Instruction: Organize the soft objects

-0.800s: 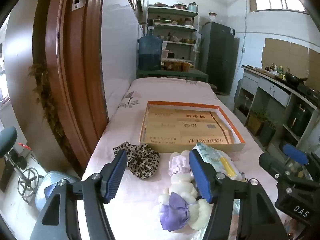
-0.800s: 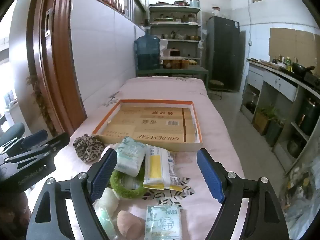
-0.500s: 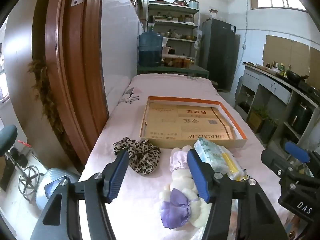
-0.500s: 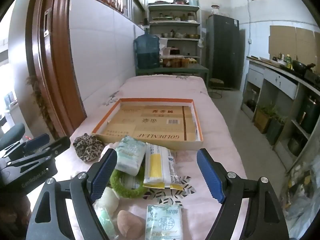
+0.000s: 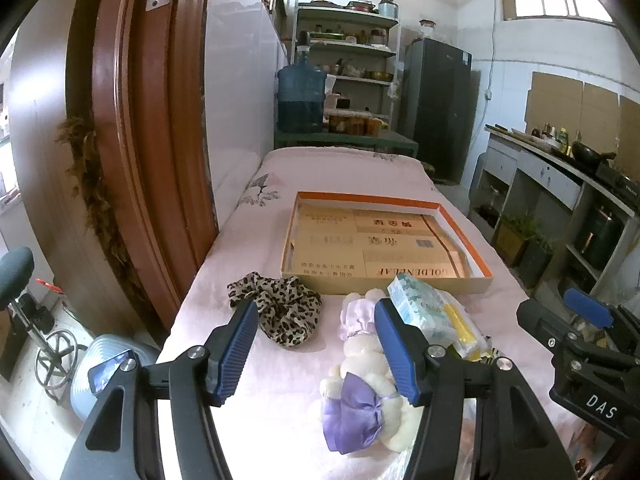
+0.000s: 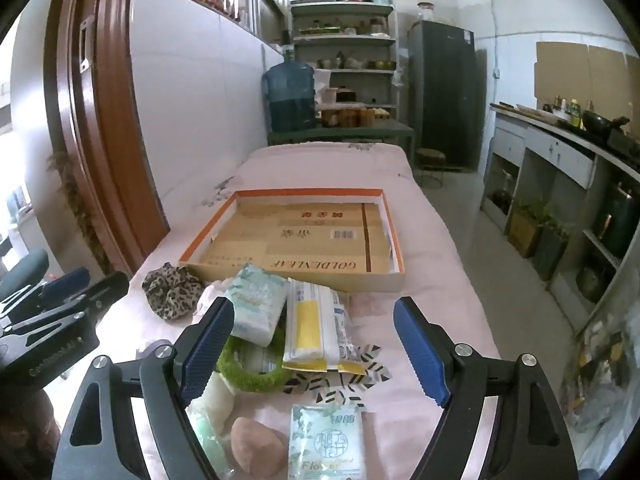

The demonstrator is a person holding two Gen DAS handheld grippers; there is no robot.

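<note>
A narrow table under a pink cloth point(image 5: 280, 216) runs away from both cameras toward shelving and a dark cabinet; a shallow cardboard tray point(image 6: 396, 236) with an orange rim lies empty ahead of both tongs. Left gripper point(image 5: 312, 350): jaws spread wide, nothing between the pads; leopard-print scrunchie point(image 5: 280, 312) just ahead of its left finger, plush toy point(image 5: 368, 364) with a purple bow just inside its right finger. Right gripper point(image 6: 316, 350): jaws spread wide, empty; tissue pack point(image 6: 256, 304) beside its left finger, yellow-striped packet point(image 6: 312, 320) between the fingers, green fuzzy ring point(image 6: 256, 372) under both, flat sachet point(image 6: 328, 436) below.

Risks, as judged: the heap overlaps, so closing on the tissue pack may drag the ring or packet along; a soft pack may bulge and slip from a shallow pinch; the two grippers stand near each other and could collide over the toy.

Orientation: the toy's long axis runs away from the left gripper, bow nearest it, the other end toward the tray. The striped packet likewise points toward the tray.
</note>
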